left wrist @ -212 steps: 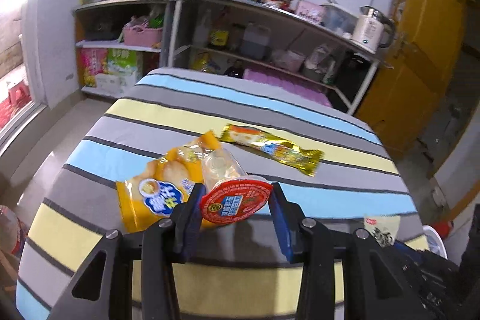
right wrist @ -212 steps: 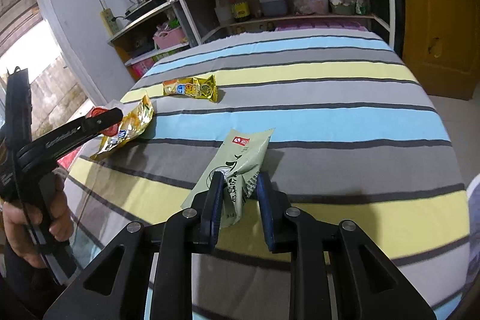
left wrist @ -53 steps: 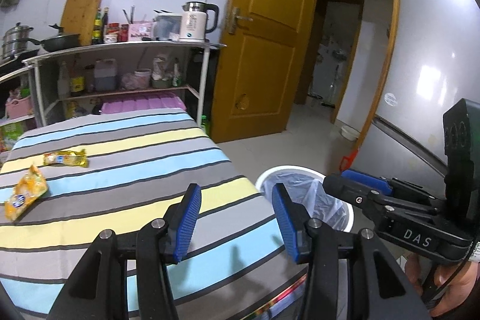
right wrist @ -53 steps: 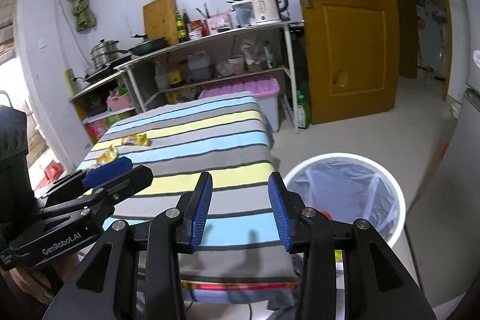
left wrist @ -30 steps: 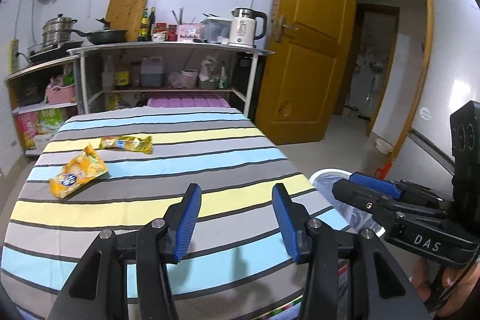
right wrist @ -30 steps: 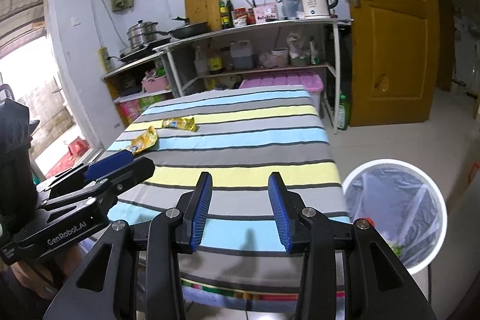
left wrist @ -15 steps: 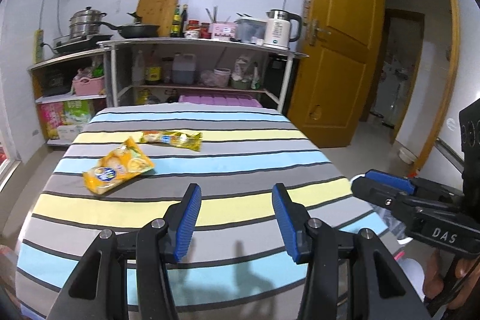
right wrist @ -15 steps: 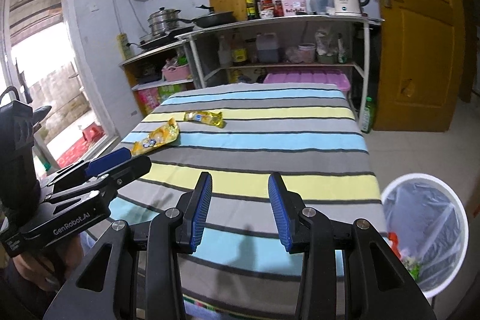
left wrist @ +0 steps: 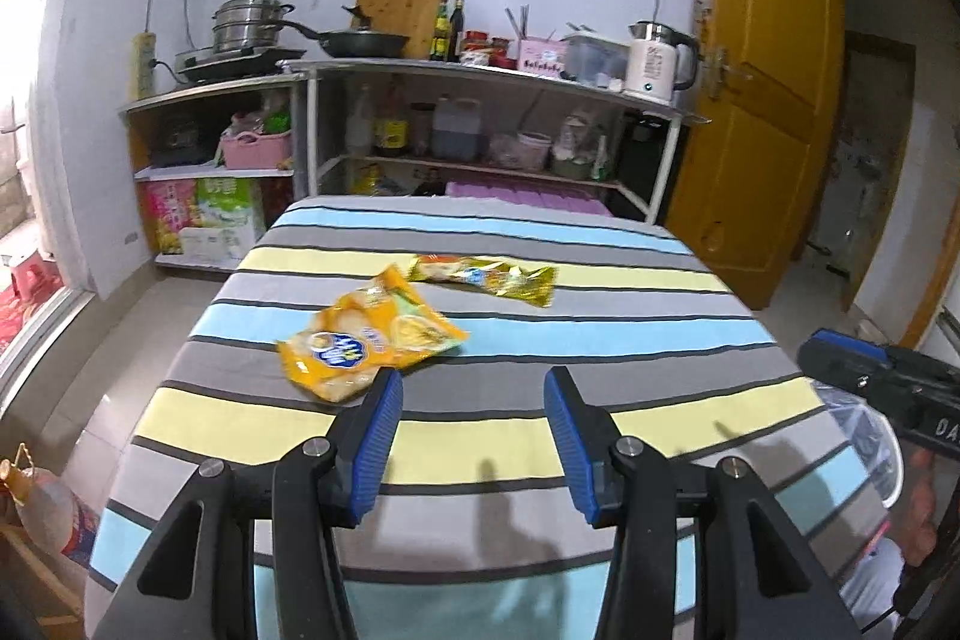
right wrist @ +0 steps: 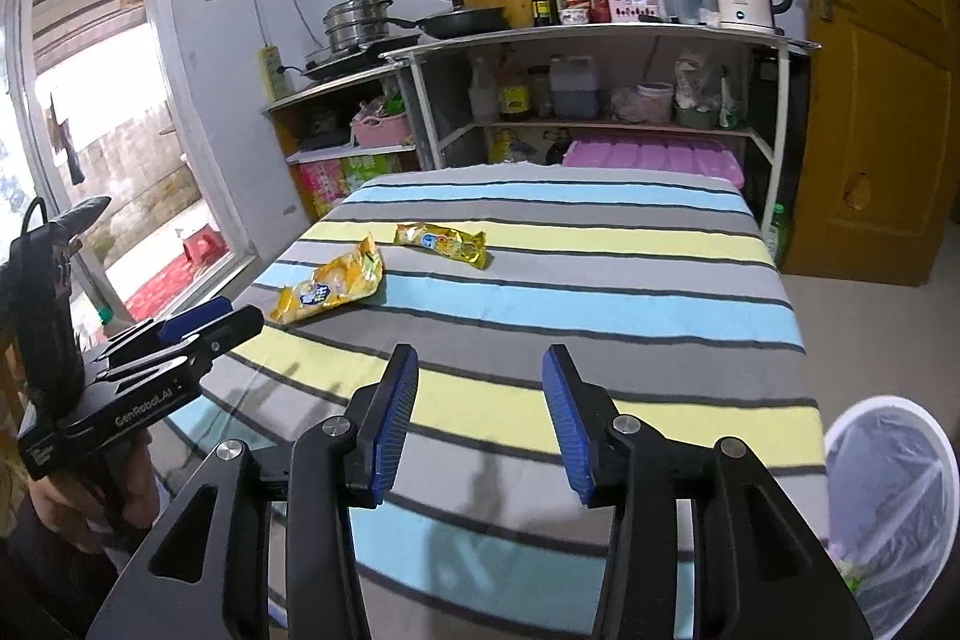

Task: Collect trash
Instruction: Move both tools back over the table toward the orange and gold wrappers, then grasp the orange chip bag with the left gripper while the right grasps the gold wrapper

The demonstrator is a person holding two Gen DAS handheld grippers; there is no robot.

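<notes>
Spanning both views, the striped bench (left wrist: 600, 340) carries an orange snack bag (left wrist: 369, 337) and, just beyond it, a gold wrapper (left wrist: 483, 276). Beside it stands a lined trash bin (right wrist: 894, 484). The left gripper (left wrist: 474, 394) gapes empty; the right gripper (right wrist: 480, 370) is opening, empty.

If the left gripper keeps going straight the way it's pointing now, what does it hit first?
Probably the striped tablecloth, bare ahead of the open, empty left gripper. The orange snack bag lies just left of that line, beyond the left jaw's tip, so it may be missed, though depth is hard to judge.
</notes>
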